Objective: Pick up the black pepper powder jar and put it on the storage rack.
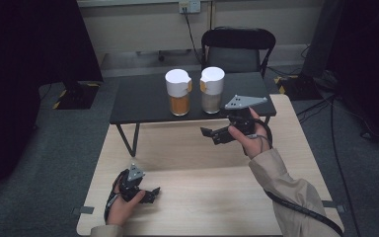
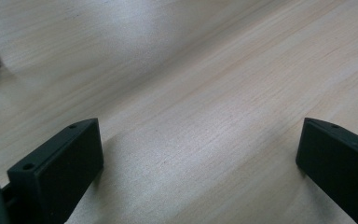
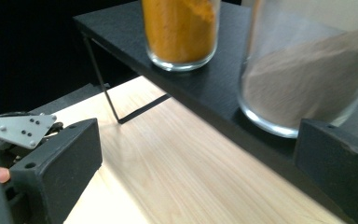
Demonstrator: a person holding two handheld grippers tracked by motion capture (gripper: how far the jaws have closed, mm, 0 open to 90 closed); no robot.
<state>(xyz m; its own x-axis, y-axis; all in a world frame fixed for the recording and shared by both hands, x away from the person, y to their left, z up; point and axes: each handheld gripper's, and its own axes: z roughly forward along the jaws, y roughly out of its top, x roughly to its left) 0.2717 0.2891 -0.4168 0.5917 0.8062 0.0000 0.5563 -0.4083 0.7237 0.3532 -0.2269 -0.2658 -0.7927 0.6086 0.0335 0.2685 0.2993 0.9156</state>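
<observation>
Two glass jars with white lids stand side by side on a low black shelf [image 1: 143,98] at the far side of the wooden table [image 1: 192,163]. The left jar [image 1: 179,92] holds orange powder [image 3: 181,28], the right jar [image 1: 211,90] a grey-beige powder [image 3: 307,70]. My right gripper [image 1: 210,135] is held above the table just in front of the shelf, below the grey jar, its jaws apart and empty [image 3: 198,158]. My left gripper [image 1: 152,194] rests low at the near left of the table, open, with bare wood between its jaws [image 2: 200,158].
The shelf stands on thin black wire legs [image 3: 105,84] over the table's far edge. A black chair [image 1: 238,47] is behind it. Grey carpet surrounds the table, with cables [image 1: 335,148] on the floor at the right. The left gripper's grey plate [image 3: 18,130] appears in the right gripper view.
</observation>
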